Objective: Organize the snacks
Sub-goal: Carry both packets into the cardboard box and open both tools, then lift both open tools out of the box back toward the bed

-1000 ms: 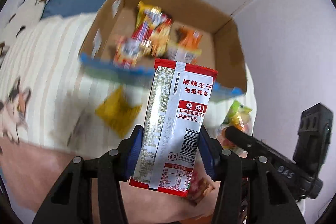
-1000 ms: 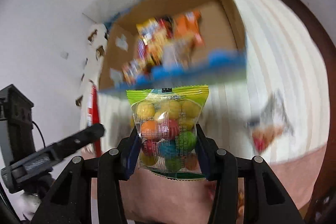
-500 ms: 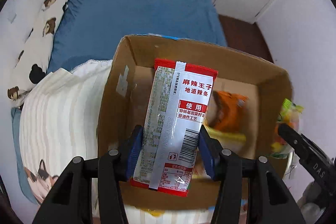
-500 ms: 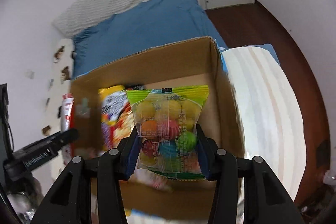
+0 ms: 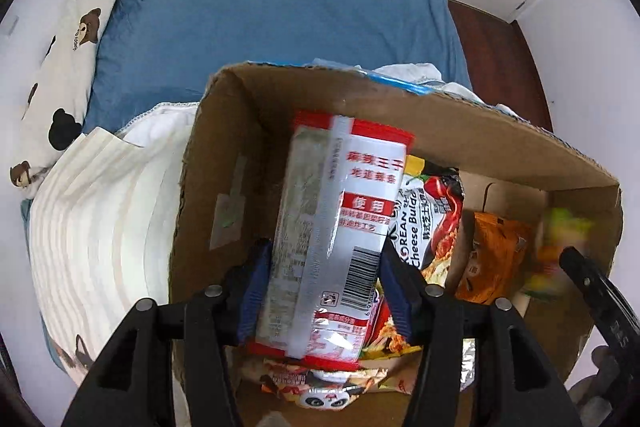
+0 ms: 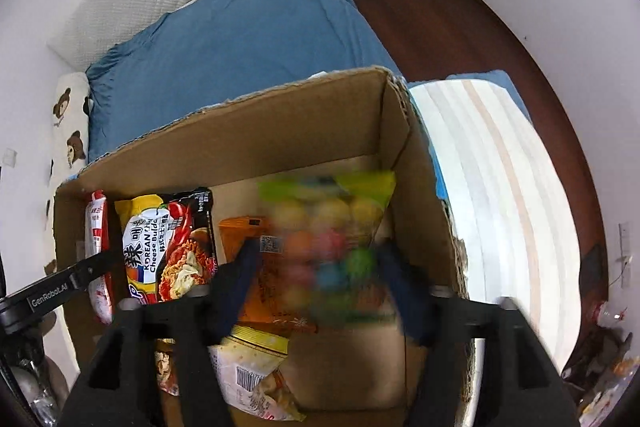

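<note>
In the left wrist view, the left gripper (image 5: 326,283) is holding one red-and-silver snack packet (image 5: 336,227), a flat glossy foil pouch with a barcode and red printed panels, its jaws pressing narrow against the packet's two long edges. The packet is hanging upright inside the one cardboard box (image 5: 224,163), a brown corrugated carton with a ragged rim and blue tape along its far edge. Three more packs are showing in the box here: one noodle pack (image 5: 430,223) with a black, yellow and red wrapper just behind the held packet, one crinkled orange pouch (image 5: 494,251) to its right, and one panda-printed pack (image 5: 324,393) lying flat underneath. At the box's right end a blurred green-and-yellow bag (image 5: 560,243) is appearing beside the right gripper's black finger (image 5: 592,287). The box is sitting on a cream striped blanket (image 5: 100,227) over a blue bed sheet (image 5: 260,7), with one bear-print pillow (image 5: 68,55) along the left.

In the right wrist view, the right gripper (image 6: 320,279) is gripping one clear bag of round candies (image 6: 328,243), yellow, orange, red, green and blue balls under a green top seal, motion-blurred, its jaws closing narrow on the bag's sides over the right half of the box (image 6: 280,131). This view is showing the noodle pack's front (image 6: 168,243), the orange pouch (image 6: 240,239), and a pale barcoded pack (image 6: 248,375) on the floor of the box, which the other view is hiding. The red packet (image 6: 96,227) is showing edge-on at the far left. A dark wooden floor (image 6: 460,35) is lying beyond the bed.
</note>
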Demonstrator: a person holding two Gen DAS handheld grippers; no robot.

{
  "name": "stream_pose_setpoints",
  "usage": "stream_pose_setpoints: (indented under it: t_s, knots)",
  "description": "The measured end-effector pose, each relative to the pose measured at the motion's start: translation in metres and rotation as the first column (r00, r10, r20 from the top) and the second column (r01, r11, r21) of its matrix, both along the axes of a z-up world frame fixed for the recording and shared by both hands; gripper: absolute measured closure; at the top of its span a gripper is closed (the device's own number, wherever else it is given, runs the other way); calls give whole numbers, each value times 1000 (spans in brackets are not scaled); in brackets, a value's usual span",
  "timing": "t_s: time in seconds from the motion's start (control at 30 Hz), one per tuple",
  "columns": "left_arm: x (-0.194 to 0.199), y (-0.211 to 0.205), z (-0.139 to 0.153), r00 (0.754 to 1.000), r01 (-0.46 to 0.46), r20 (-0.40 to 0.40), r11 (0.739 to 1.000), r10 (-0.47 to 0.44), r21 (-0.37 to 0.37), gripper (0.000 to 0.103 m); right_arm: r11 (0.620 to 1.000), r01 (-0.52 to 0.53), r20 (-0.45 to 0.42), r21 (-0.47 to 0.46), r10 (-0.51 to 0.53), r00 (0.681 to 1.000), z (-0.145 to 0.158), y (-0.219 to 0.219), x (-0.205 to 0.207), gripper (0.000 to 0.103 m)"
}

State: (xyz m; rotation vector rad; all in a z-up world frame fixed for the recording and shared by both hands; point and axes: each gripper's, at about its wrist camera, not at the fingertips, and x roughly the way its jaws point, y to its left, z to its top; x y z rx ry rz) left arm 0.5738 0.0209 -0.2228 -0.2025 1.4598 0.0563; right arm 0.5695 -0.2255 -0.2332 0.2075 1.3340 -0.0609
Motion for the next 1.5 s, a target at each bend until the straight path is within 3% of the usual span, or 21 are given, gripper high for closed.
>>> stream_pose_setpoints:
  t_s: [0.03, 0.07, 0.23, 0.43, 0.9, 1.23, 1.5]
  knots:
    - [1, 2, -1, 1000, -4, 7, 1000, 4, 3, 32, 1000, -18, -5, 5, 18, 1000, 0, 3, 2, 12]
    - [1, 3, 1, 1000, -8, 11, 1000, 8, 6, 19, 1000, -22, -9, 4, 22, 1000, 1, 5, 1, 12]
    - [-2, 2, 3, 1000, -7, 27, 1000, 7, -7, 12, 998, -56, -24, -19, 55, 998, -3, 13, 4, 8]
    - [-9, 0, 9, 1000, -6, 27, 1000, 7, -22, 11, 996, -80, -25, -28, 80, 997, -3, 20, -2, 7]
    - [-75, -14, 49, 987, -4, 162, 1000, 6, -10, 11, 987, -157, 45, -16, 158, 986, 26, 32, -60, 7]
    - [-152, -22, 92, 947, -19, 321, 999, 5, 43, 11, 985, -172, 149, -19, 173, 974, 62, 36, -126, 7]
    - [-205, -29, 119, 923, -10, 383, 998, -15, 63, 11, 983, -183, 220, -23, 183, 958, 92, 36, -177, 7]
